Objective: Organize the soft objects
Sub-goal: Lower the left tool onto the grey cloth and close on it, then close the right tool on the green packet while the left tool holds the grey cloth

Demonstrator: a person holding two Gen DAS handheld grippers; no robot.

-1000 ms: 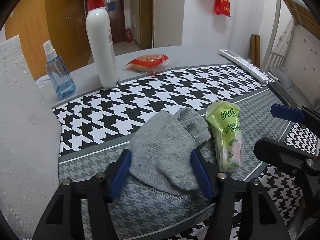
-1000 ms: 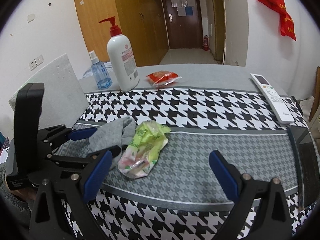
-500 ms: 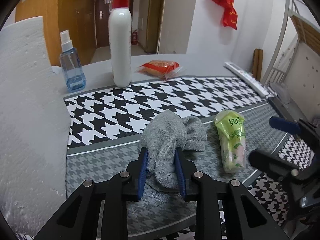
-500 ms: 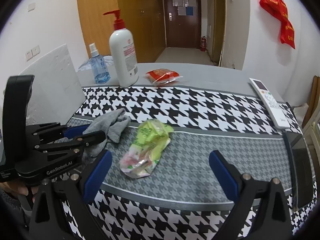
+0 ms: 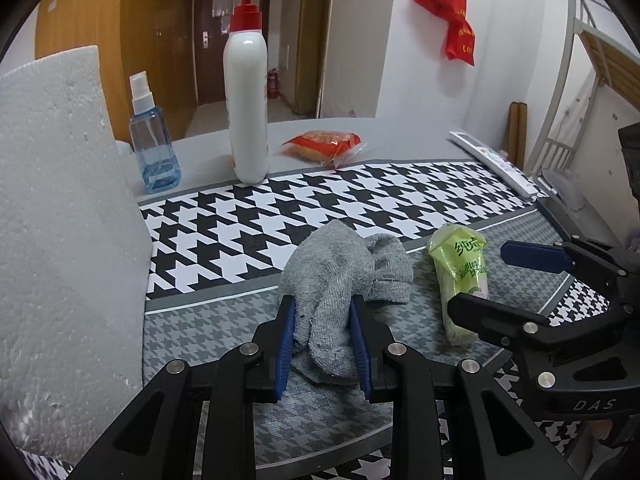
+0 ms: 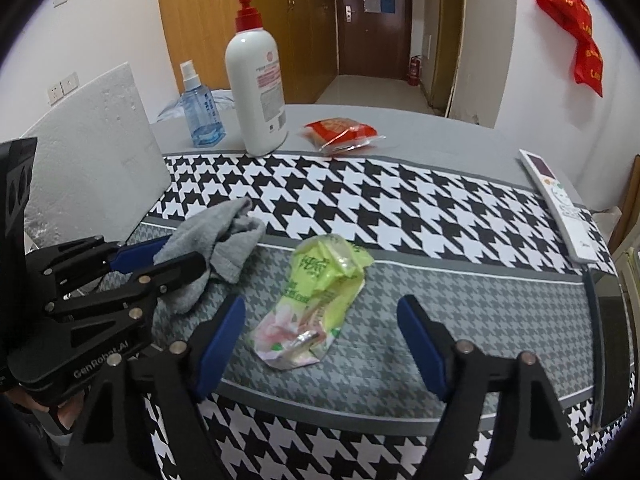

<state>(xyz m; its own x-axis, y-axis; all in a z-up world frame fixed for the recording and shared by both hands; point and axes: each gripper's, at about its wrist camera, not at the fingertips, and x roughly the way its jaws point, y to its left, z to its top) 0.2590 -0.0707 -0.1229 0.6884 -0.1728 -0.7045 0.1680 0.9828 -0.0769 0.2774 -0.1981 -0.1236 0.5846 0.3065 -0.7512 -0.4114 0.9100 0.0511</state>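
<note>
Left gripper (image 5: 323,340) is clamped on the grey sock (image 5: 344,280): both blue pads press into the bunched near end, while the rest lies on the grey band of the table (image 5: 400,184). No clear gap under it, so it reads as grasped but not lifted.

Right gripper (image 6: 320,344) is closing around the green pack (image 6: 316,300). The pack's near end sits between the fingers, but the pads are still well clear of it on both sides. No contact yet; nothing held on the right.

Pack lies just right of the sock, crumpled, also on the grey band. Bottle (image 6: 258,76), spray (image 6: 200,108), red snack bag (image 6: 340,132) and remote (image 6: 556,200) sit at the far and right edges, well apart from both targets.

Step in hand, as I read it: dual pick, sock secured and pack grasp underway.

Next move:
- Right needs to finish closing, centred on the pack. The film looks slick and squashy, so it may slide or fold rather than hold firm.
- Then lift both. I can't see any drop-off bin or spot, so destination unknown.
- Watch the two grippers: they're close together, with collision risk on the lift.
</note>
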